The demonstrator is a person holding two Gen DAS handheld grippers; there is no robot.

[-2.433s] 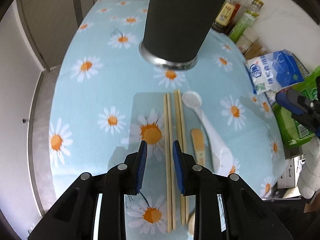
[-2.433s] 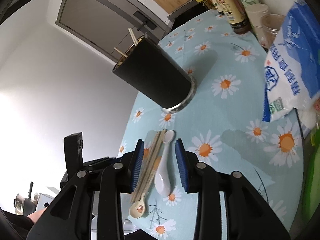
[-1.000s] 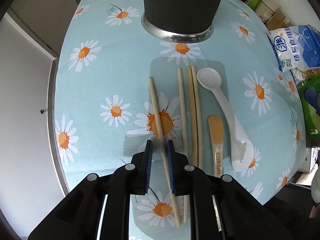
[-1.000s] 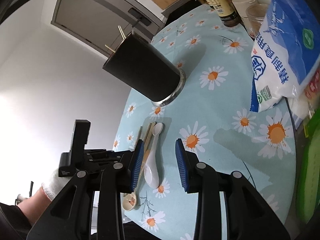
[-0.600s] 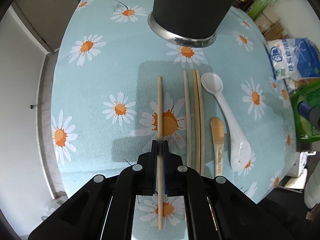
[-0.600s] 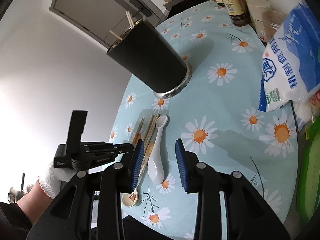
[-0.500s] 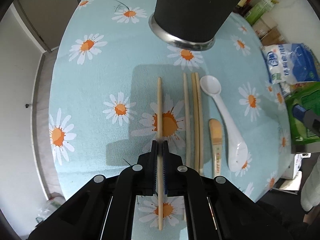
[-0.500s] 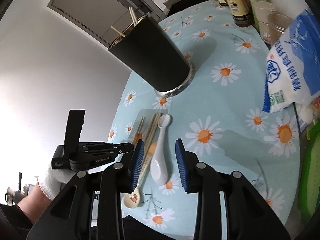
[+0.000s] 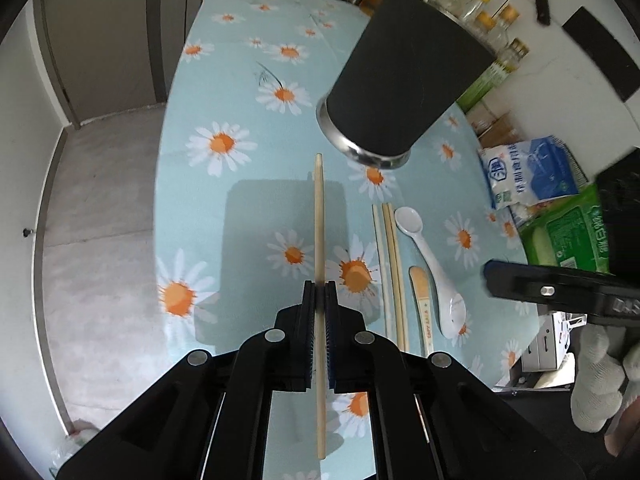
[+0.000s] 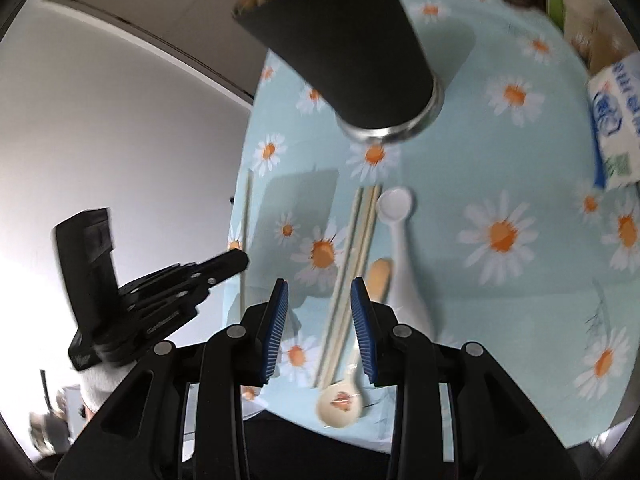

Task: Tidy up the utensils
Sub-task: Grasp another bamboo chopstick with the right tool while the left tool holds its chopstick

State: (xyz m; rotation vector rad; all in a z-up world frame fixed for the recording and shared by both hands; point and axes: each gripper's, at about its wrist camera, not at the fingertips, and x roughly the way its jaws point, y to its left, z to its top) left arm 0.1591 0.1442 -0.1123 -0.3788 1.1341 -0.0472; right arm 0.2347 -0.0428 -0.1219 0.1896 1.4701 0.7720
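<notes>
The left gripper (image 9: 319, 304) is clamped on a single wooden chopstick (image 9: 319, 220); the stick is pinched between the blue pads about a third of the way up its length, the long end running straight ahead of the jaws, the short end running back under the gripper body. The held chopstick is seen lifted off the daisy-print tablecloth (image 9: 224, 184), its tip pointing toward the base of the black utensil holder (image 9: 404, 88), which stands ahead and to the right of the jaws. More sticks are seen poking out of the holder's top.

To the right of the left jaws, three chopsticks (image 9: 387, 256) are laid side by side on the cloth. Just beyond them a small beige spoon (image 9: 422, 300) and a white ceramic spoon (image 9: 428, 264) are laid, bowl of the white one toward the holder.

The right gripper (image 10: 319, 304) is held partly open, nothing gripped. The three chopsticks (image 10: 352, 264) are seen below and between its pads, on the cloth, not touched. The beige spoon (image 10: 352, 384) and white spoon (image 10: 400, 248) lie just right of that gap. The holder (image 10: 348, 44) stands ahead of the jaws.

Further right of both grippers, a blue-white food bag (image 9: 528, 172) and a green packet (image 9: 568, 236) are seen; bottles (image 9: 492, 28) are lined behind the holder. A gloved hand (image 9: 600, 380) is seen at the right edge.
</notes>
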